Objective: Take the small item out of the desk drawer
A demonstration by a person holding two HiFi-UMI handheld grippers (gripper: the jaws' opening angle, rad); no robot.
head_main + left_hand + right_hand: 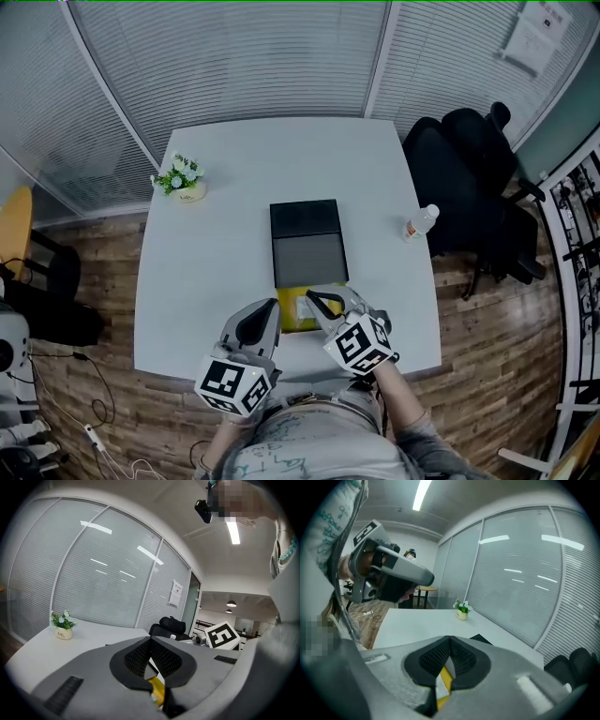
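Seen from above, a white desk [234,216] stood before curved walls of closed blinds, with a person's two hands reaching over its near edge, each holding tongs topped with a marker cube. A flat black box [305,242] lay at the middle of the desk, its far half dark and its near half greyer. Just on the near side of that box, close to the desk's near edge, lay the small yellow item [295,317], flat and carrying a pale label. The left tongs [269,309] sat at the item's left edge and the right tongs [310,296] reached over its far right part; whether either touched it could not be told. In the left gripper view the left tongs [150,639] were closed, tips meeting with nothing between them, and the yellow item [158,691] showed below through the gap behind the pads. In the right gripper view the right tongs [449,639] were likewise fully closed and empty, with the yellow item [446,679] visible beneath them. A small potted plant [180,176] with white flowers stood near the desk's far left corner, and a clear bottle [422,222] stood by its right edge. A black office chair [469,178] stood on the wooden floor [487,337] off the desk's right side.
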